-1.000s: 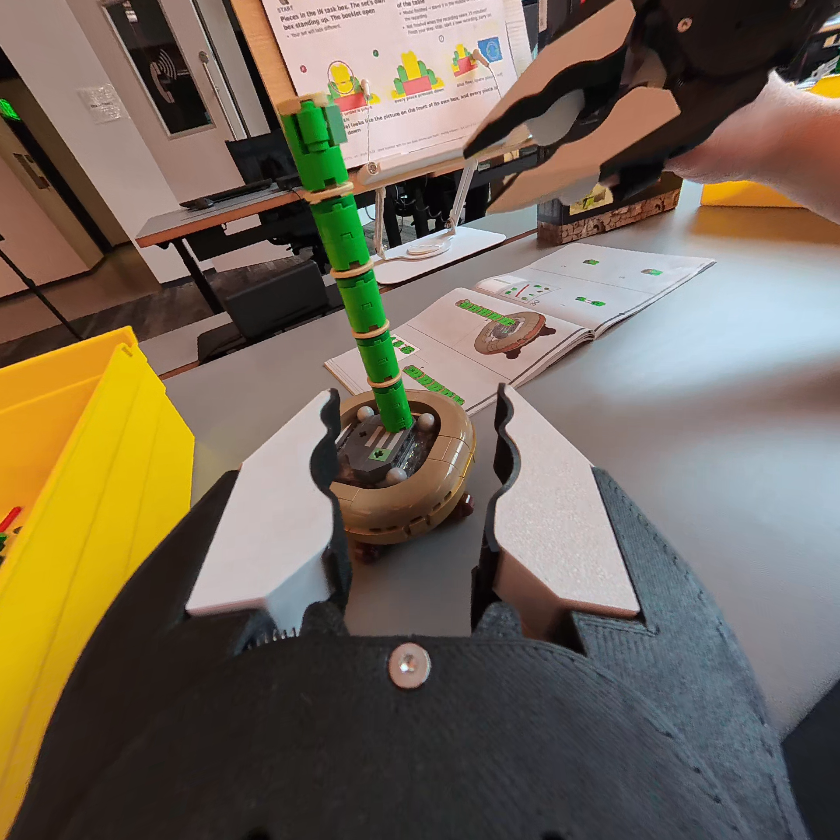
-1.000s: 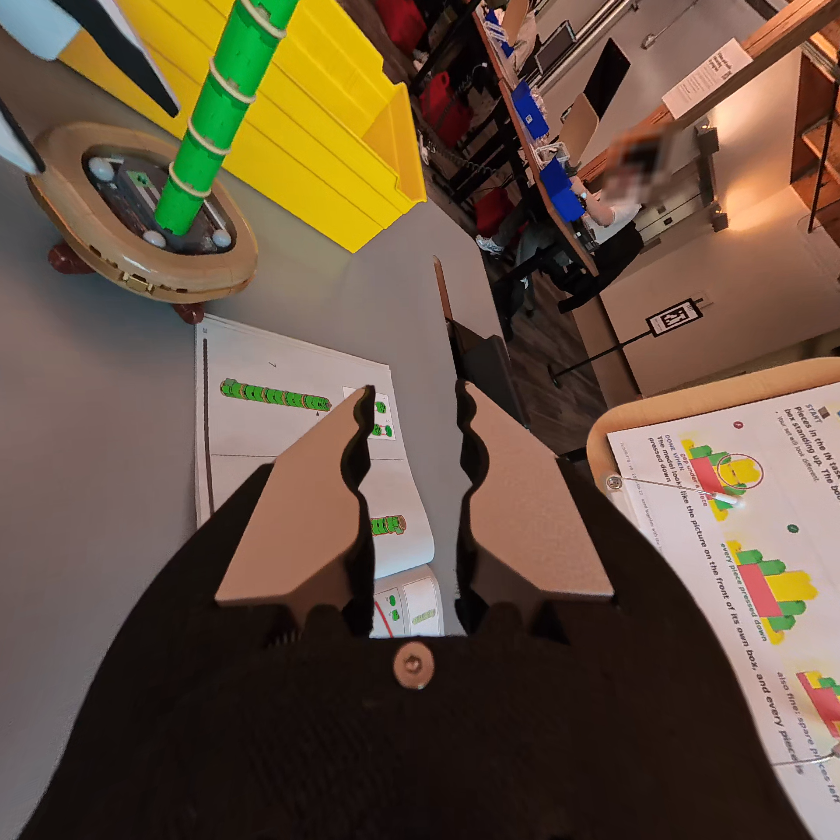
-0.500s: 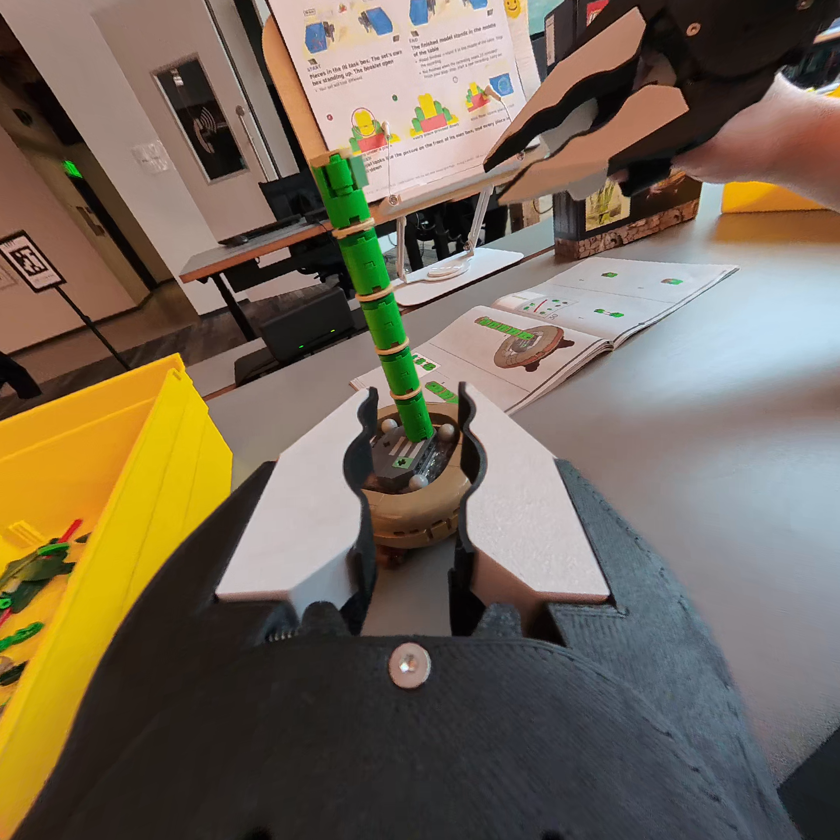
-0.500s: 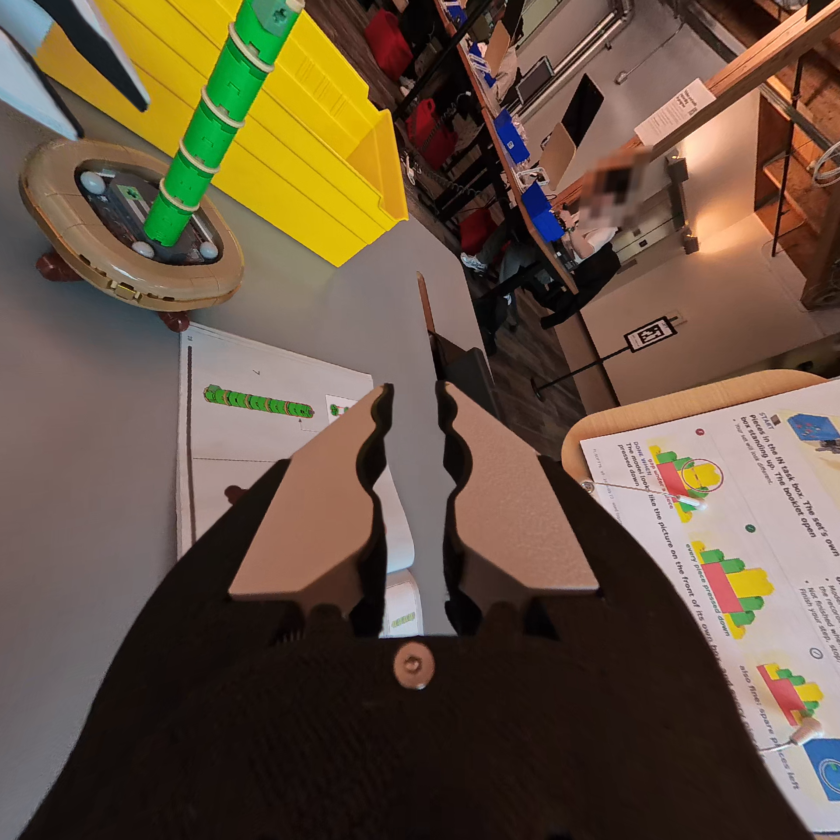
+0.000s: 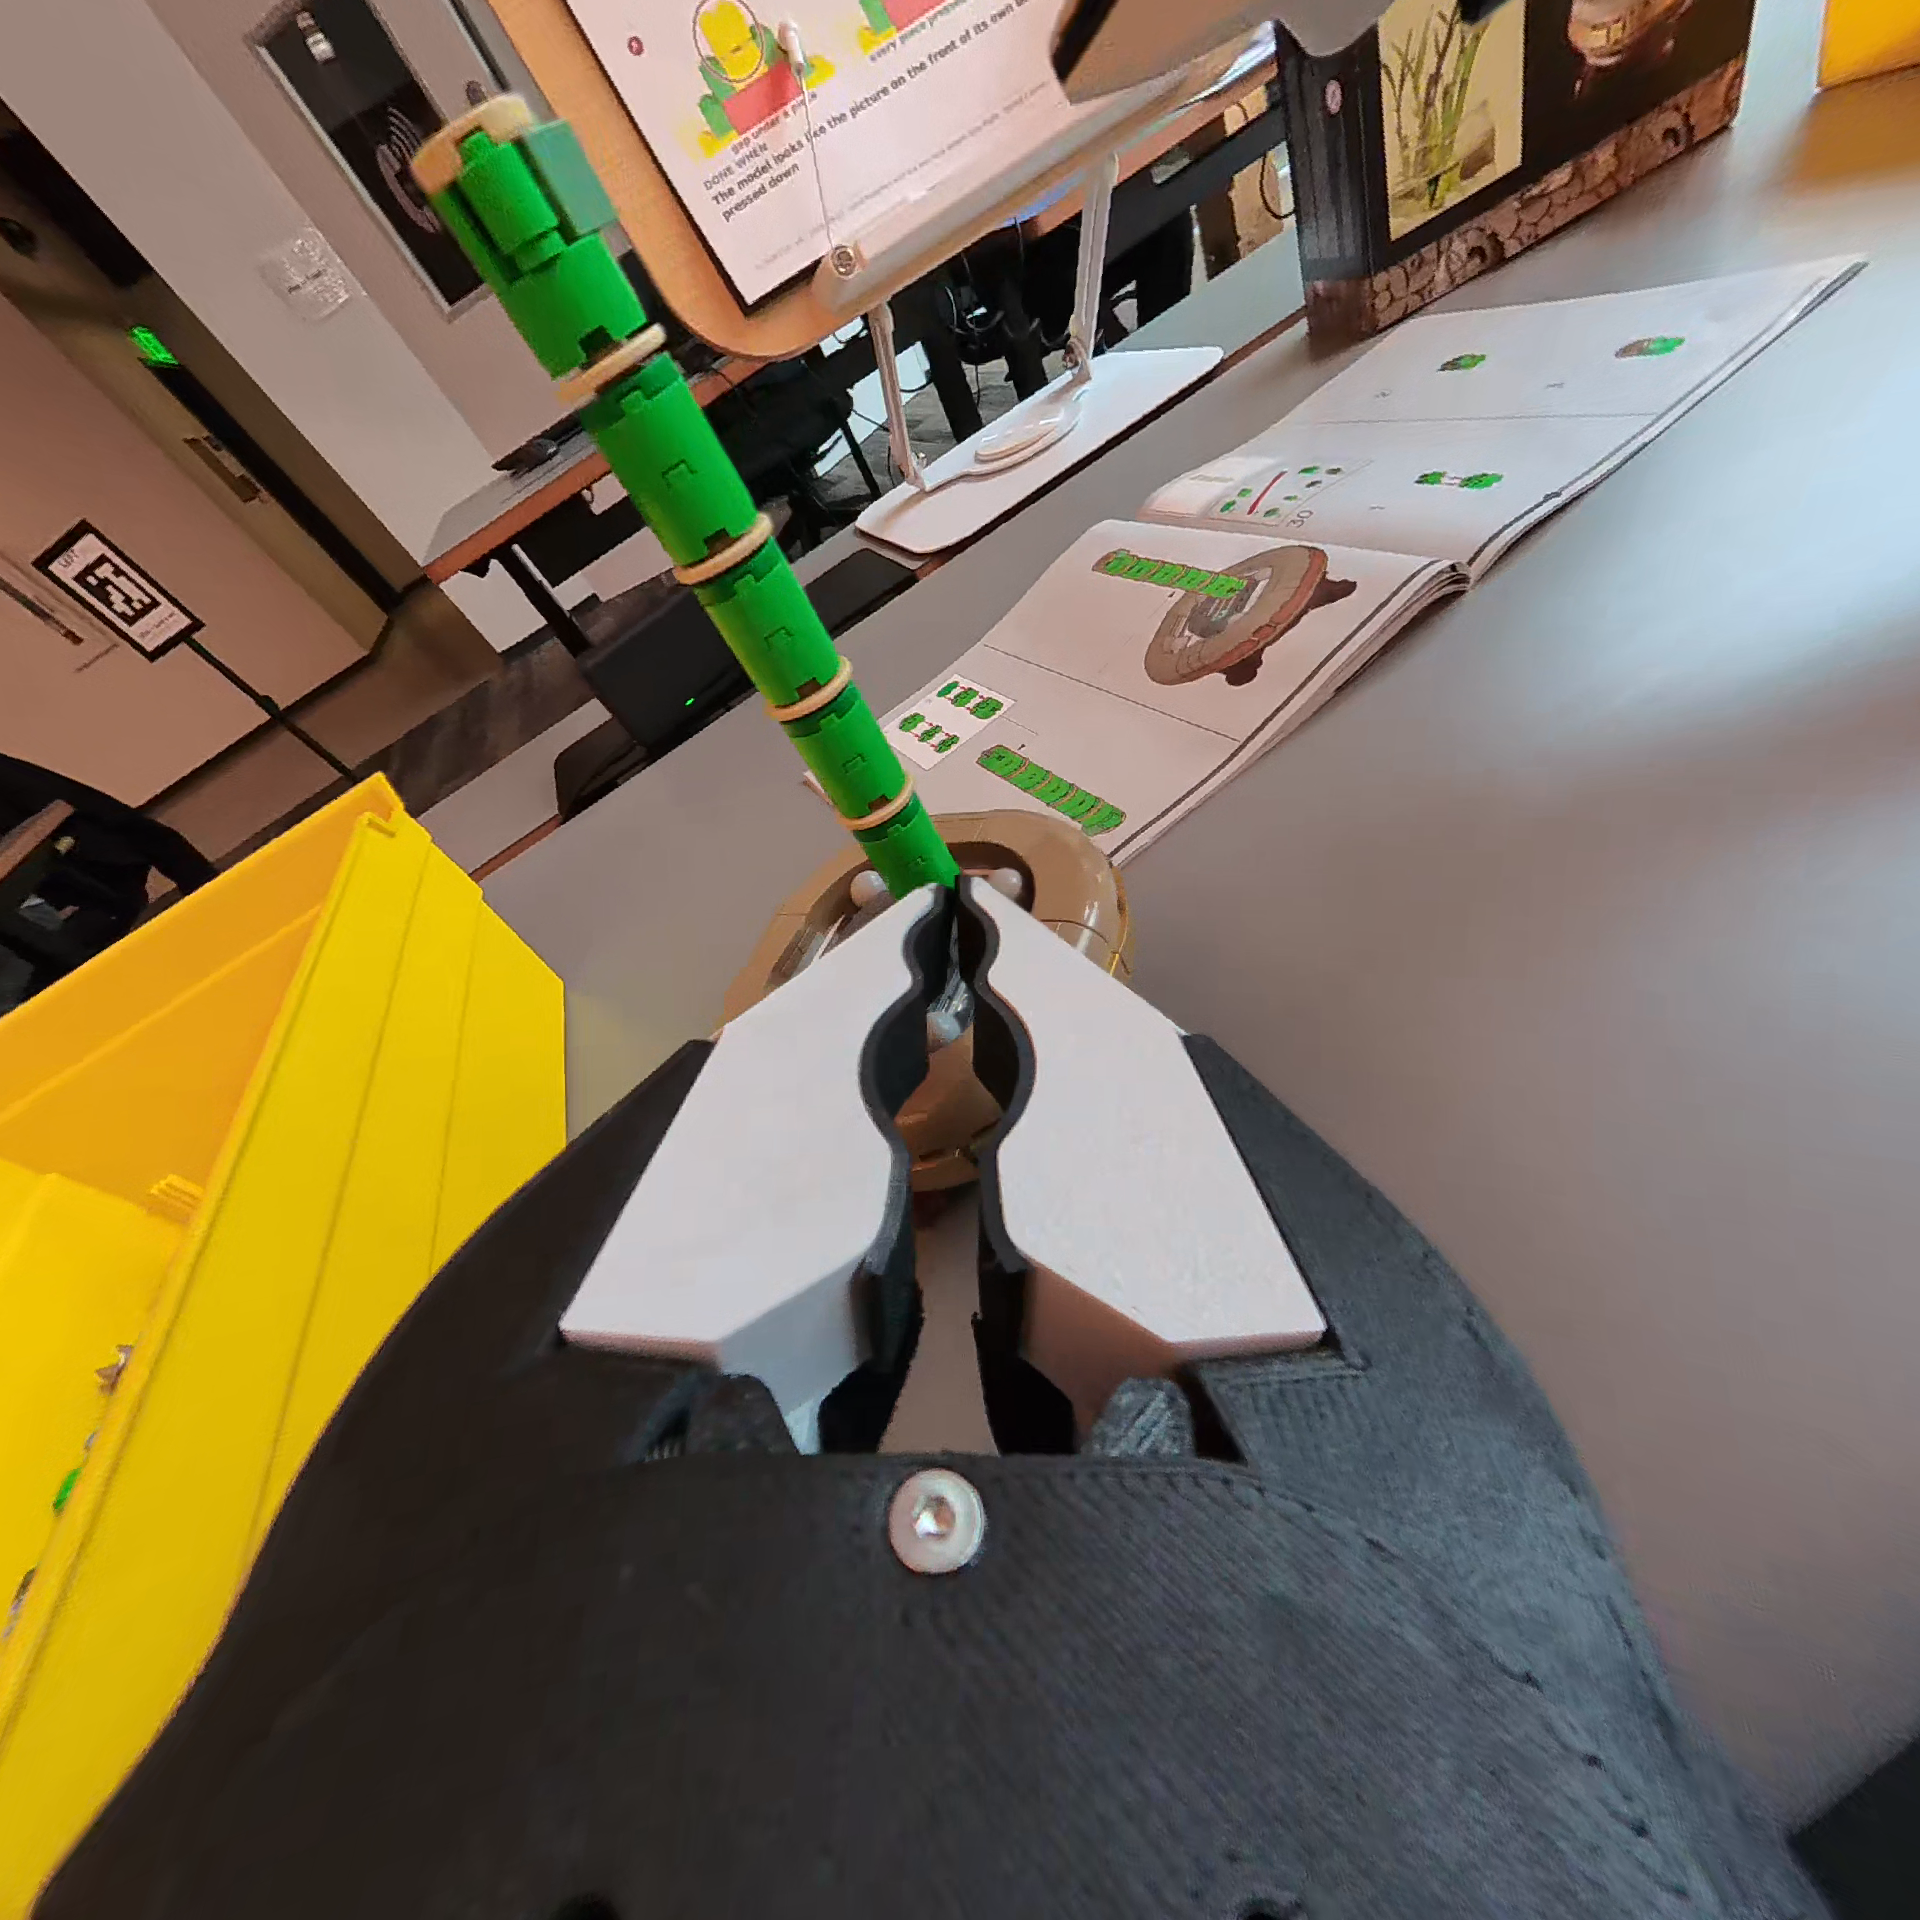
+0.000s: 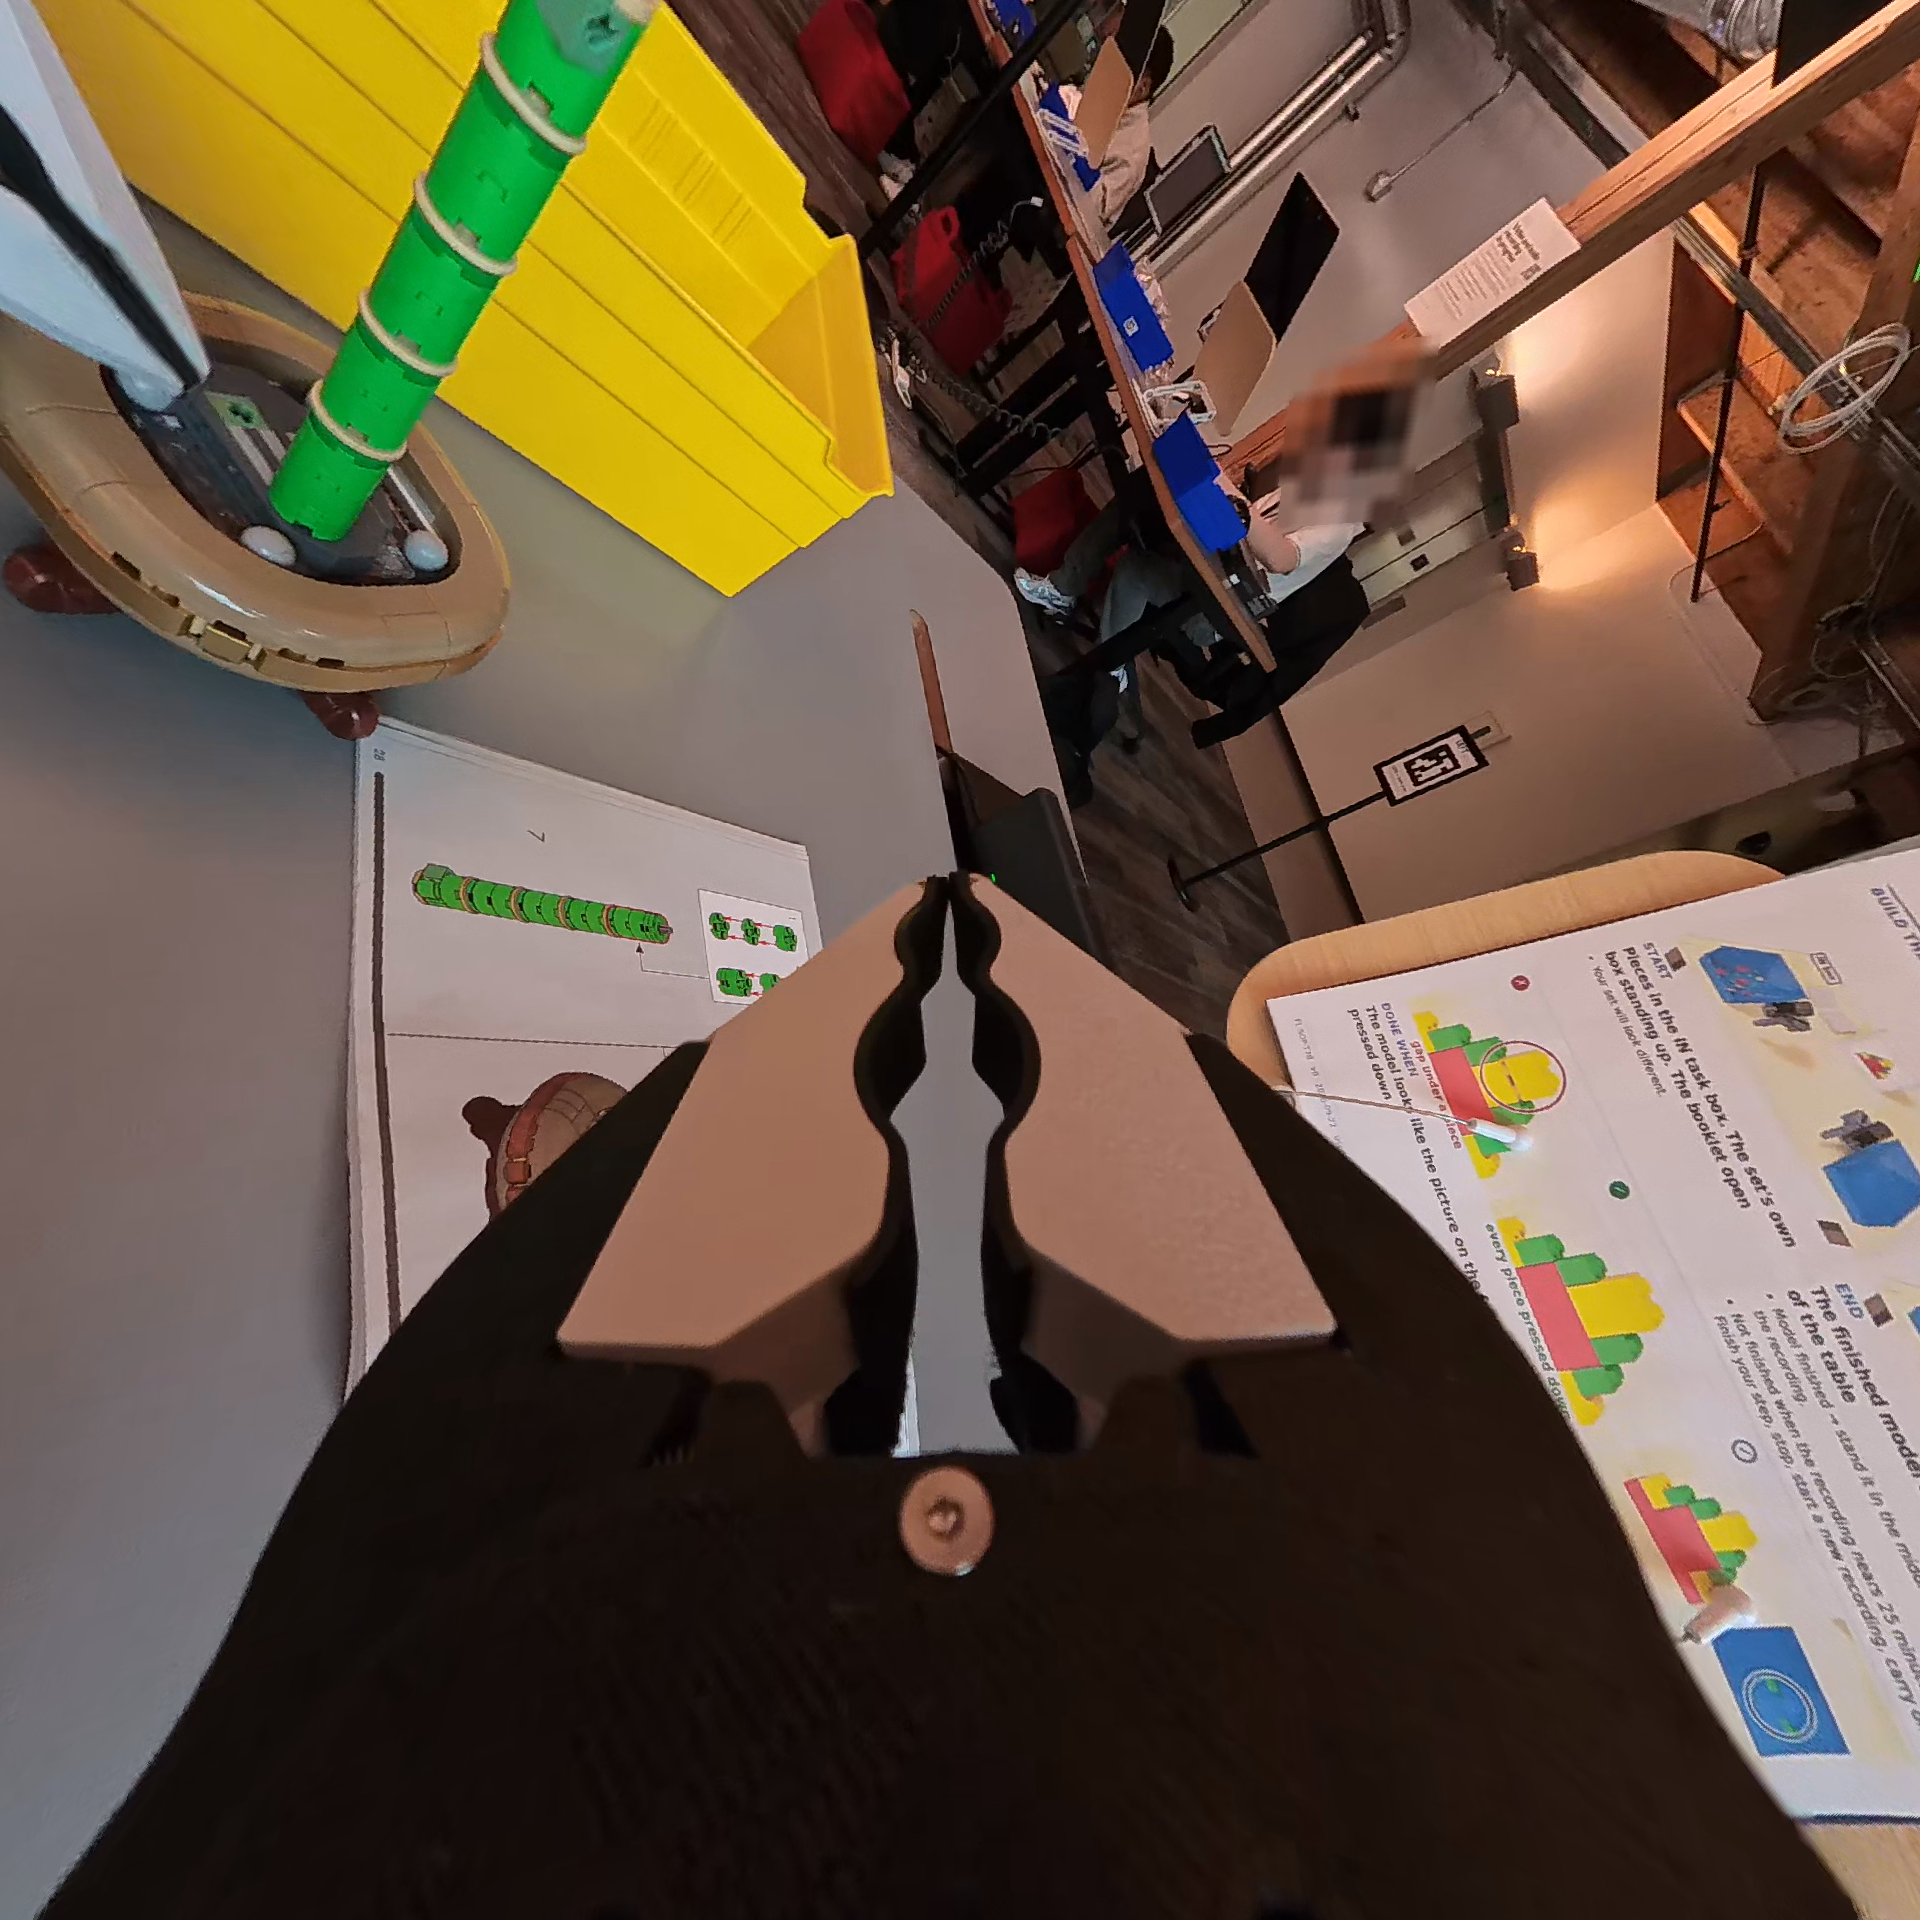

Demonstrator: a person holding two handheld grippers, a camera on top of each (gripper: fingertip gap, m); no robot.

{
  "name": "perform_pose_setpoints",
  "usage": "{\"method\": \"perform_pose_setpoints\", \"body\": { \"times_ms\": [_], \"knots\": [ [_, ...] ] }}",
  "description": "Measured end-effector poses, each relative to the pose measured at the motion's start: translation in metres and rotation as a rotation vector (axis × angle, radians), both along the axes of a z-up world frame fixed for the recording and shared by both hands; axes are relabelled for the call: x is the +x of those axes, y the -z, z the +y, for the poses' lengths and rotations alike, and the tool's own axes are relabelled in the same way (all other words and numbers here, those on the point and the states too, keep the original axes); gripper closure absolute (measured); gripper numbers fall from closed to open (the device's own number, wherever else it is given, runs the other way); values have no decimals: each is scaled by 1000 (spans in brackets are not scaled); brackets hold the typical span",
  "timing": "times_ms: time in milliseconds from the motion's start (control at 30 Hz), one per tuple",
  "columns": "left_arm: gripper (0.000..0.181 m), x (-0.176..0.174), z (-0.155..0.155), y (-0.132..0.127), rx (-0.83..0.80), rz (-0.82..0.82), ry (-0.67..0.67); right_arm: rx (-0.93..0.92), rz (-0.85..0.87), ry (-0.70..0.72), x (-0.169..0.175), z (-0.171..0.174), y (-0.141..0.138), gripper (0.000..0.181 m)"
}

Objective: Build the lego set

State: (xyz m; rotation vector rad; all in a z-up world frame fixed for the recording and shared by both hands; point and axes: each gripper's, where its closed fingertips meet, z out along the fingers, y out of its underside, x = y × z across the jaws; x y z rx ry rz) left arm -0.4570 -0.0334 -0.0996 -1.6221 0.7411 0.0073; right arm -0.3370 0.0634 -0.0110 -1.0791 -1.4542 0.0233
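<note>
Here the left gripper (image 5: 956,891) has its two grey fingers (image 5: 769,1153) brought together, tips touching or nearly so, with only the scalloped gaps left between them. It sits over the near side of the tan round base (image 5: 1081,904), tips right at the foot of the green stalk (image 5: 717,582); cannot tell if anything is pinched between the tips. In the right wrist view the same tips come down onto the dark inner plate of the base (image 6: 312,613), just left of the stalk (image 6: 416,312).

The stalk is a column of green cylinder segments with thin tan rings between them, planted in the middle of the base and leaning up toward the far left in the left wrist view. A paler green piece sits at its top. The base stands on small dark red feet on the grey table (image 5: 1507,987).

Left of the model is a yellow bin (image 5: 260,1091). Far right of it lies an open instruction booklet (image 5: 1299,582), flat on the table, with a boxed set (image 5: 1507,135) standing behind it and an instruction board on a stand (image 5: 935,208) at the far edge.

The right gripper (image 6: 951,883) is also closed to a narrow slit, tips nearly meeting, nothing between them. It hangs above the booklet (image 6: 540,935), well apart from the model, with the instruction board (image 6: 1662,1247) to its right.
</note>
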Motion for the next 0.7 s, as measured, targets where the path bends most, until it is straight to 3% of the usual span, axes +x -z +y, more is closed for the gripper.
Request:
{"method": "perform_pose_setpoints", "body": {
  "times_ms": [167,400,700],
  "knots": [
    [179,-1,0,-5,29,-10,-7,-5,18,4,3,2,-4,180],
    [161,-6,3,-9,79,26,-58,0,-8,6,1,2,1,180],
    [162,3,2,-12,123,76,-57,-17,-20,28,6,9,4,180]
  ]
}}
